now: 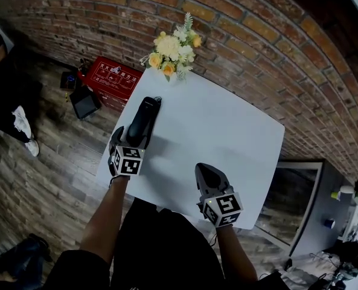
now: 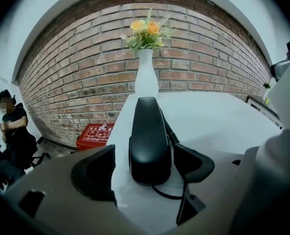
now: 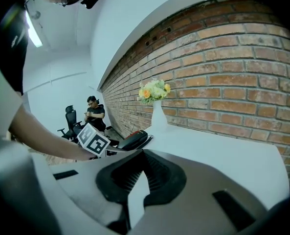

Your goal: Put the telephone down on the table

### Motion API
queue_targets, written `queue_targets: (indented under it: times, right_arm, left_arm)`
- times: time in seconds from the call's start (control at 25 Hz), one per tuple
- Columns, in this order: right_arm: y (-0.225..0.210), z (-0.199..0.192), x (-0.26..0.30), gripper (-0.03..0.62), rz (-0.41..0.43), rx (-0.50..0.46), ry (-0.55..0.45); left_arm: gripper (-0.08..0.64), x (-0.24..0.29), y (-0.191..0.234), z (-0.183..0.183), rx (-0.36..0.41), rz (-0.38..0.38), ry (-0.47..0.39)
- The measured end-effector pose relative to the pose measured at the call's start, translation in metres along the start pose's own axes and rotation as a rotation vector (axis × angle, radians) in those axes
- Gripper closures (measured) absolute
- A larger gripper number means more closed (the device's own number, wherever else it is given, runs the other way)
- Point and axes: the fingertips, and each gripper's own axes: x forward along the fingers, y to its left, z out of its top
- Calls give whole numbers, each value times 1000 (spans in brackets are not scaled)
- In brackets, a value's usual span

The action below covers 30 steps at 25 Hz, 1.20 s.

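By the table's (image 1: 227,144) left edge the telephone (image 1: 143,121) lies flat, so the left gripper (image 1: 132,141) straddles it released. The right gripper (image 1: 205,168) sits clenched, empty.

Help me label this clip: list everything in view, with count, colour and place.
table: one, white, beside the brick wall
telephone: one, black, lying at the table's left edge
vase of flowers: one, white vase, yellow and white flowers, table's far corner
box: one, red, on the floor by the wall
person: one, dark clothes, in the background
left gripper: one, fingers open either side of the telephone
right gripper: one, shut, empty, over the table's near edge
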Motion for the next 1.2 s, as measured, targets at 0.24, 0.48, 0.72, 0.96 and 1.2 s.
queue_targets:
  times: [0.24,0.48,0.72,0.96,1.2]
  right_arm:
    - [-4,-8,-32,575,22,-3,-34]
    - [-1,-11,-70,575,75,-12,-107]
    - [14,-10,-95,575,174,-19,-161]
    - [35,-13,-112,575,240,-18,-189]
    - [51,-6,-121,575,265,-26,-218]
  left_arm:
    - [195,-45,-11,0,1,45,-36]
    - [221,-116,-38,-2,-64,71,-91]
    - [321,-182,-70,1,-95,73,-152]
    - [397,-234,-100,7,-96,40,-218]
    - [463,-271,-125,14,-95,-6,-267]
